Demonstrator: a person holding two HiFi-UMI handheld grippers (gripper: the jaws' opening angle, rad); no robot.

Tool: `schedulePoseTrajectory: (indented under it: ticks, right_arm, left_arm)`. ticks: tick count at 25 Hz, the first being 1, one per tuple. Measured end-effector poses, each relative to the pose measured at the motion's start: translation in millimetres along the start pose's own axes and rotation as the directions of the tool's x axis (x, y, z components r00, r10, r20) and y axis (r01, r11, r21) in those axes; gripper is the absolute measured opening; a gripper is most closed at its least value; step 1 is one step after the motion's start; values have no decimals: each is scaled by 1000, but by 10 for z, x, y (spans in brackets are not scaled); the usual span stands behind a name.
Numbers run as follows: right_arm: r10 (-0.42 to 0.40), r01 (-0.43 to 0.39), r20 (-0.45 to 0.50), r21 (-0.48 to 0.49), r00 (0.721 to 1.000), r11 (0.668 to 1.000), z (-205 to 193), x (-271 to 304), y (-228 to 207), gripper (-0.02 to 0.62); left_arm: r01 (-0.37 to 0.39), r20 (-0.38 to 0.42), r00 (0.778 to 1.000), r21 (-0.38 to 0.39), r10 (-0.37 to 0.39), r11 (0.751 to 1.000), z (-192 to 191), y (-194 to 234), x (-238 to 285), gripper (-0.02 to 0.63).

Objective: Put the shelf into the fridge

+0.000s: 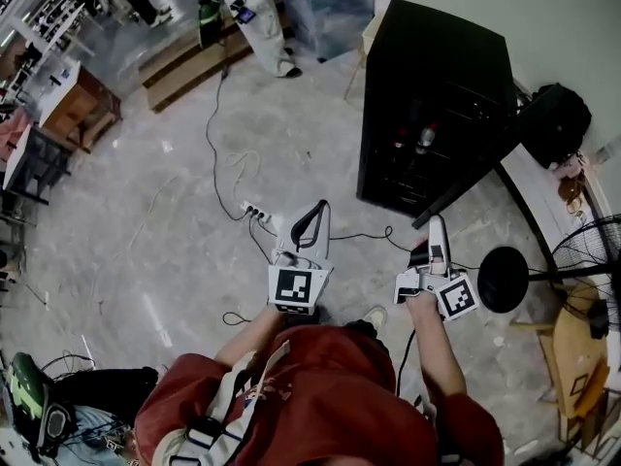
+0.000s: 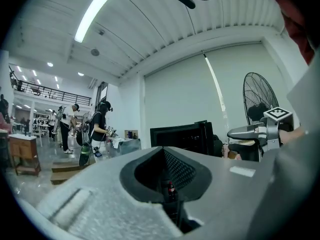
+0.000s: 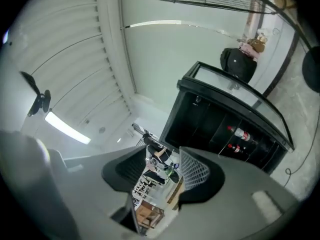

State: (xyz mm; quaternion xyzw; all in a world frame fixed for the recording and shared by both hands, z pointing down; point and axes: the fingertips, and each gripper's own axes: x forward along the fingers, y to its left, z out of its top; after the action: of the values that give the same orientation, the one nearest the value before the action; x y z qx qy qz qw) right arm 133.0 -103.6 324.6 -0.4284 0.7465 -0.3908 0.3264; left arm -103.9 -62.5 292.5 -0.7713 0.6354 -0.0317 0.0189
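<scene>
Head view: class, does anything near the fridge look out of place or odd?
The fridge stands with its door open, bottles inside. A power strip and loose cables trail across the floor before it, a likely trip hazard. No shelf is in view.

Grey concrete floor [image 1: 146, 221], white wall [image 1: 582, 27], standing fan [image 2: 260, 101], ceiling strip light [image 2: 95, 11]

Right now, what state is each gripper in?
Left gripper: closed, holding nothing.
Right gripper: open, holding nothing.
</scene>
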Motion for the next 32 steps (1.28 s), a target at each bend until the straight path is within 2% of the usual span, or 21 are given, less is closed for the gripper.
schedulePoseTrajectory:
  ticks: [3,6,8,10,13,16,19,20,21,23,27,32]
  right_arm:
    - [28,-32,-33,-116,999,993,0,37,176,184]
    - [79,-93,-71,-233,994,968,31,84,383,184]
    - [69,-92,-82,-316,994,944,36,103,452,184]
    - [43,-81,-98,-424,994,902,8,122,494,184]
    - [30,-96,-122,-587,992,804,-29,154,595,184]
    - [18,-100,-118,-744,993,661,-57,167,728,184]
    - [15,-81,-86,-845,996,528,-43,151,867,181]
    - [12,-70,-74,-865,997,496,-25,148,893,175]
    - [9,-60,-63,-877,998,478,-1,147,904,172]
    - [4,-38,-41,-880,999,473,64,143,883,160]
    - [-17,-7,-18,-861,1000,508,152,140,774,131]
    - [-30,5,-13,-851,999,525,195,189,703,78]
  left_arm:
    - [-21,20,1000,5,21,1000,103,40,-12,5]
    - [-37,48,998,5,37,999,209,79,-14,5]
    - [-45,60,997,3,45,999,250,111,-20,5]
    - [-45,70,997,7,44,999,283,126,-13,5]
    - [-38,82,996,17,36,999,347,125,9,5]
    - [-39,92,995,11,38,999,392,150,22,5]
    - [-41,98,994,15,39,999,432,165,26,5]
    - [-41,101,994,17,39,999,447,165,34,5]
    - [-40,105,994,20,38,999,459,162,48,5]
    - [-38,114,993,28,35,999,475,144,82,5]
    - [-32,111,993,22,30,999,454,113,116,5]
    - [-37,108,994,14,35,999,459,129,154,5]
